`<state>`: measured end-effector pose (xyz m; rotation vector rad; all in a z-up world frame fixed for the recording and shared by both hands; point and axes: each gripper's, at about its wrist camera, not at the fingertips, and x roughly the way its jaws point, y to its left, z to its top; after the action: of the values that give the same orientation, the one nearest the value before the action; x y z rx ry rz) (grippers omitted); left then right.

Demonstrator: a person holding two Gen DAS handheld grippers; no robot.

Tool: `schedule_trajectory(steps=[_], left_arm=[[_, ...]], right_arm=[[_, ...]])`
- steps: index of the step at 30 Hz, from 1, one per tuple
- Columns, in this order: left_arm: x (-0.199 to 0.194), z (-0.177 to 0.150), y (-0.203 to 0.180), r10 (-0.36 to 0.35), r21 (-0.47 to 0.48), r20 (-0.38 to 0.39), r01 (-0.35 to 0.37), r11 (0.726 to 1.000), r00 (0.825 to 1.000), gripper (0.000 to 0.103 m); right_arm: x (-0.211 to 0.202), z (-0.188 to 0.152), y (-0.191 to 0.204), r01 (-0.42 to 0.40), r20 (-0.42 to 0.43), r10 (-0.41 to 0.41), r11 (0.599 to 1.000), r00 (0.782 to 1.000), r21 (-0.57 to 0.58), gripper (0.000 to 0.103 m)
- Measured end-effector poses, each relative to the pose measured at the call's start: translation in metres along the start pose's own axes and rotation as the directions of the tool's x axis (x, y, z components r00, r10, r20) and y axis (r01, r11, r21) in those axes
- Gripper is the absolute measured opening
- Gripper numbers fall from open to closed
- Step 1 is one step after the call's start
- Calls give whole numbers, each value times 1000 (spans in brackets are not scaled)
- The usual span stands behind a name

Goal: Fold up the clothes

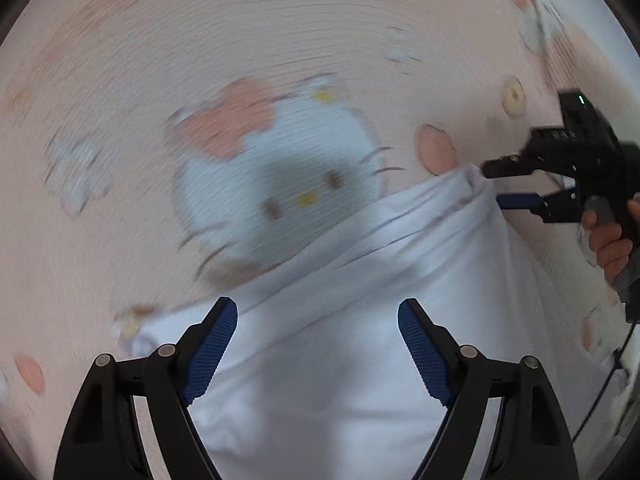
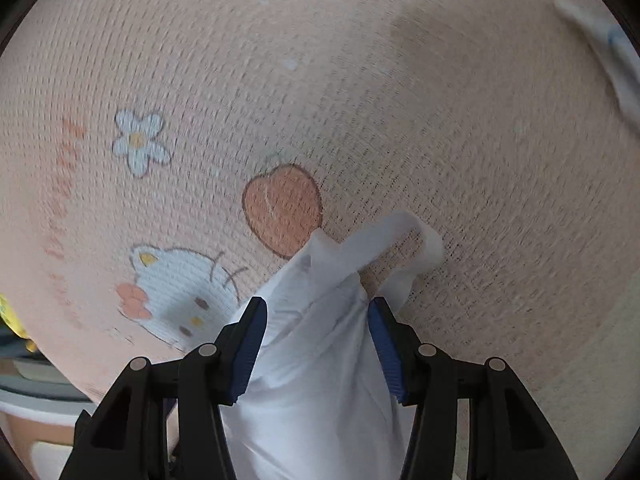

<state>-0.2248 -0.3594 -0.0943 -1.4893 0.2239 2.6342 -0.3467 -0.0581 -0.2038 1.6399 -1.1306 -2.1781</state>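
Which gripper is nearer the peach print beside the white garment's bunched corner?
Right. The right gripper grips the white garment just below the peach print; the left gripper sits farther down the garment.

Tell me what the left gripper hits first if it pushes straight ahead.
Most likely the white garment: it already lies between and ahead of the open left gripper. Beyond it is the pink cartoon-print sheet. Depth is blurred.

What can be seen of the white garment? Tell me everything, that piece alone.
The white garment is thin, smooth fabric, plain and unprinted, creased into long folds. It lies partly lifted over the pink cartoon-print blanket. The right gripper has a bunched edge of it between its blue pads, a loose strip curling beyond onto the blanket. The left gripper stands wide open above it, gripping nothing. Which kind of garment it is cannot be told.
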Motion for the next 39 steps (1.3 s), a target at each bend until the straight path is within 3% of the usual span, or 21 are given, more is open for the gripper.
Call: schedule_trajectory(steps=[3,8,11,18,22,28,30,31,35,39], left_arm=[[12,20,-26,4,47,16,-5,999,1000,82],[27,42,-67,-17,172,28,12,985,999,82],[35,48,-88,-10,238,40,0,971,999,82],[53,59,-115,-44,292,28,34,956,999,82],[59,64,-123,-43,305,32,31,952,999,82],[61,77,-127,-118,297,48,98,950,992,82],[64,80,-133,-126,318,38,108,942,991,71],[67,82,-135,-127,321,29,111,940,991,60],[76,92,-138,-153,283,-6,148,948,988,34],[80,99,-135,-197,234,-28,198,952,980,13]], right_arm=[[4,1,-7,-5,15,5,1000,1000,-14,36],[4,12,-23,-86,26,85,996,996,16,33],[2,19,-30,-132,19,132,991,991,31,23],[5,20,-31,-138,-36,138,990,990,3,11],[0,20,-28,-175,-39,175,984,984,-6,8],[-4,25,-26,-181,-29,181,983,983,1,8],[-5,25,-28,-198,-33,198,980,980,9,8],[-6,25,-30,-210,-40,210,978,977,15,8],[-11,29,-33,-235,-39,235,972,971,21,8],[-15,29,-31,-235,-32,235,972,972,-14,9]])
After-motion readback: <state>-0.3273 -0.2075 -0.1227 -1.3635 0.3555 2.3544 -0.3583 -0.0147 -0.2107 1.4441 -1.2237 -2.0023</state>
